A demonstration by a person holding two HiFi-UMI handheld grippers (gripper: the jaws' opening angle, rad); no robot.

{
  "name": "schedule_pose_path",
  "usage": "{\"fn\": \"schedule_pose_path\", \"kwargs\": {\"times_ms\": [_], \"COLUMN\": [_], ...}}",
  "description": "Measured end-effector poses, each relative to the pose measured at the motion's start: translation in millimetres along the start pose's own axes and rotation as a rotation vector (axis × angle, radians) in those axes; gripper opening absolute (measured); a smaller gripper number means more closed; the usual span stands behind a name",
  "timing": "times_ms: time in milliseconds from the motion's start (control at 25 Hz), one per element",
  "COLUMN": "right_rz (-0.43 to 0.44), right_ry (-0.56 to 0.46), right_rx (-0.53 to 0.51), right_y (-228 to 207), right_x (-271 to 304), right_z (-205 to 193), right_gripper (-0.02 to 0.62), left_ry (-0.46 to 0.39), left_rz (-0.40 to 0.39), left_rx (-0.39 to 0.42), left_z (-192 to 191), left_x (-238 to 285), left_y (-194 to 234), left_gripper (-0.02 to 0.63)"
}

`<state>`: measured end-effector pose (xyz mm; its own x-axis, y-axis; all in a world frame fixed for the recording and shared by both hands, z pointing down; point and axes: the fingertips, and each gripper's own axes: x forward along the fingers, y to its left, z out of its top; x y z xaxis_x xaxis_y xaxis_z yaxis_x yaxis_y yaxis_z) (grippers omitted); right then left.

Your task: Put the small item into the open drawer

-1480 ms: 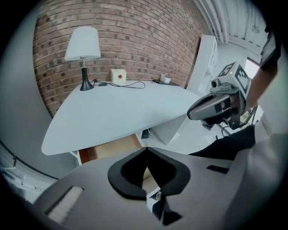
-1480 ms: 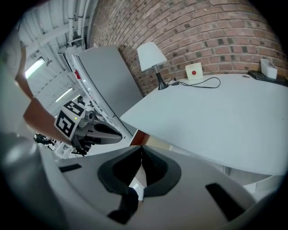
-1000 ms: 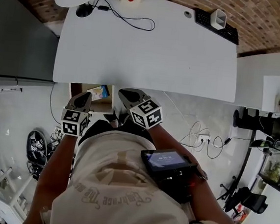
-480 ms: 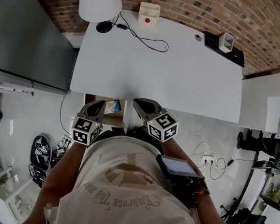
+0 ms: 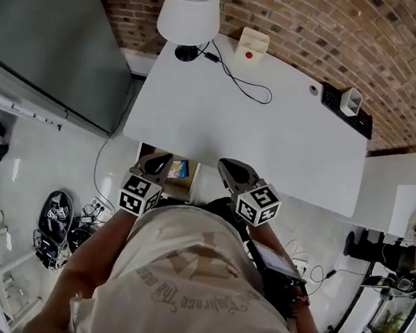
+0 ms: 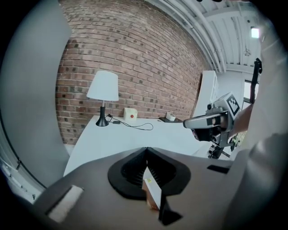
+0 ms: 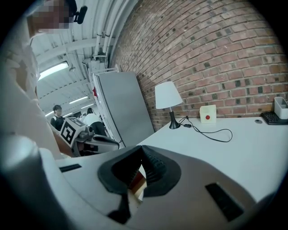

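Both grippers hover side by side at the near edge of the white desk (image 5: 270, 124). My left gripper (image 5: 158, 160) is shut, jaws meeting at the tip (image 6: 146, 149), and I see nothing held in it. My right gripper (image 5: 230, 167) also looks shut, its jaws touching (image 7: 141, 149). Under the desk edge between them the open drawer (image 5: 163, 188) shows its wooden inside. A small blue and yellow item (image 5: 179, 169) lies in it. Each gripper shows in the other's view: the right one (image 6: 188, 123), the left one (image 7: 113, 143).
On the desk stand a white lamp (image 5: 189, 12), a white box with a red button (image 5: 252, 43), a black cable (image 5: 242, 74), a keyboard (image 5: 349, 111) and a white cup (image 5: 352, 101). A grey cabinet (image 5: 52, 37) stands left. Cables and gear lie on the floor (image 5: 57, 217).
The head view has swung up toward the brick wall, so the desk sits lower and more to the right. Both grippers stay shut at the desk's near edge over the drawer.
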<state>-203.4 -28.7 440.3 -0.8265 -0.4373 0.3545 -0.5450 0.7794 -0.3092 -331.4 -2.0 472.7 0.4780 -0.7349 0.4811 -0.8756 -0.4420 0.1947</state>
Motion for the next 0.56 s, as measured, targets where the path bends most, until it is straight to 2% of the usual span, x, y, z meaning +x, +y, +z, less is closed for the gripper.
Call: {"fn": "schedule_pose_path", "kwargs": {"times_ms": [560], "right_rz": [0.024], "right_ry": [0.023], "right_rx": [-0.001], "right_y": [14], "right_x": [0], "right_z": [-12], "right_gripper": [0.006], "left_ry": [-0.002], "left_rz": [0.027], "left_rx": [-0.007], "left_z": [-10], "left_x": [-15], "left_y": [0], "left_gripper": [0.006]}}
